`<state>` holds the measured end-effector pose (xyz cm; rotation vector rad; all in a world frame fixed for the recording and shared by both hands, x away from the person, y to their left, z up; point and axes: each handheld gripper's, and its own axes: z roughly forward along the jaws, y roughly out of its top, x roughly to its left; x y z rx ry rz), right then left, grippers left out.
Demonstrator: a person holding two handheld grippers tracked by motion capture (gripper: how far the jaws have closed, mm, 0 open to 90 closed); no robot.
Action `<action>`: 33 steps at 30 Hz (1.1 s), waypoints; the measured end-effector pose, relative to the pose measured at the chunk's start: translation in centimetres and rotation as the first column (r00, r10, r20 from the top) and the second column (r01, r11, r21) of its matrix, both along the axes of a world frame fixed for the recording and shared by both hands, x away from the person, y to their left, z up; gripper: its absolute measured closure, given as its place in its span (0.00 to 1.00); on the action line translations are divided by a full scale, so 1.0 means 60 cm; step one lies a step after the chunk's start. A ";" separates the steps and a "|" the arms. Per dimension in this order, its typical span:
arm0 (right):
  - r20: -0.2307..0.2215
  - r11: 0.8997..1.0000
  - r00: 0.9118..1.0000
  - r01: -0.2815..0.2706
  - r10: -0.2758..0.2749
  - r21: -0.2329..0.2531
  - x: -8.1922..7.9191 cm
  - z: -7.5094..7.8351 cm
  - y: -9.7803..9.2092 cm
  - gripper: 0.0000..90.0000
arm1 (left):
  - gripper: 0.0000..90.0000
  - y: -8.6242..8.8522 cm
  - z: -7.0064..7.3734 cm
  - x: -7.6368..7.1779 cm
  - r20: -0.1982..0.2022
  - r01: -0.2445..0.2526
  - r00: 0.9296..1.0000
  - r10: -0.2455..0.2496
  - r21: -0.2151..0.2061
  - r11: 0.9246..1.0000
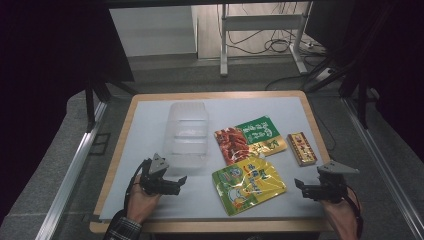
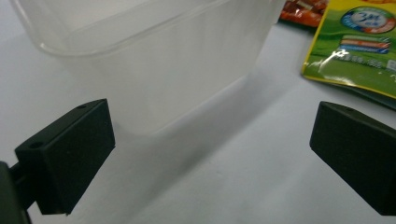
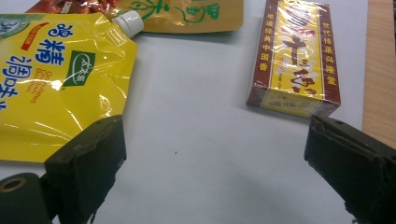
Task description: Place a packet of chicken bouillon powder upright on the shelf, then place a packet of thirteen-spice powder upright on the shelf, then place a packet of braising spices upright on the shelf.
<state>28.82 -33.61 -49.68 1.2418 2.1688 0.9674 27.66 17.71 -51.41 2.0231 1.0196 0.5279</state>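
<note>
Clear rectangular plastic tub [image 1: 186,131]: upright, open-topped, empty, mid-left on the bench | yellow-green spouted pouch [image 1: 248,183]: flat, white cap pointing away, near front edge, right of the tub | long red-yellow wrapped box [image 1: 301,148]: flat, far right

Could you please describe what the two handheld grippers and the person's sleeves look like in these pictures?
Both handheld grippers, left and right, are black, each topped by a grey three-cornered plate, with a dark cable trailing near the wrist. In the gripper views their jaws are blocky black pads with small round holes; the right ones look rough-edged. A plaid cuff shows at the left wrist.
</note>
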 end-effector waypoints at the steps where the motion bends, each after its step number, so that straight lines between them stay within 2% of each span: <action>1: -0.003 1.000 1.000 -0.001 0.001 0.000 0.001 -0.001 -0.001 0.06 | 0.00 0.000 0.000 0.000 0.004 0.002 1.000 -0.002 -0.004 1.000; 4: -0.007 1.000 1.000 -0.012 0.012 0.010 0.003 -0.002 -0.001 0.05 | 0.00 0.003 0.000 -0.001 0.014 -0.002 1.000 0.002 -0.017 1.000; 8: -0.009 1.000 1.000 -0.028 0.028 -0.008 0.003 -0.003 0.005 0.05 | 0.00 0.003 0.000 -0.006 0.016 0.017 1.000 -0.016 -0.038 0.999; 13: -0.015 0.999 0.999 -0.040 0.040 -0.013 0.005 -0.006 0.007 0.05 | 0.00 -0.006 0.001 -0.012 0.040 0.055 0.998 -0.054 -0.022 0.998; 15: -0.014 0.999 0.999 -0.042 0.042 -0.014 0.006 -0.005 0.007 0.04 | 0.00 -0.013 -0.001 -0.014 0.054 0.077 0.996 -0.077 0.013 0.997; 18: -0.014 0.999 0.999 -0.044 0.044 -0.011 0.006 -0.005 0.008 0.04 | 0.00 -0.015 -0.002 -0.014 0.057 0.084 0.995 -0.085 0.022 0.996; 28: -0.013 0.999 0.999 -0.051 0.051 -0.003 0.006 -0.004 0.008 0.04 | 0.00 -0.021 -0.002 -0.014 0.041 0.095 0.995 -0.095 0.022 0.995; 30: -0.008 0.999 0.999 -0.052 0.052 -0.005 0.006 -0.004 0.009 0.04 | 0.00 -0.025 -0.003 -0.014 0.022 0.095 0.995 -0.095 0.019 0.995; 33: -0.008 0.999 0.999 -0.051 0.051 -0.008 0.006 -0.004 0.008 0.04 | 0.00 -0.027 -0.001 -0.014 0.013 0.099 0.995 -0.099 0.014 0.995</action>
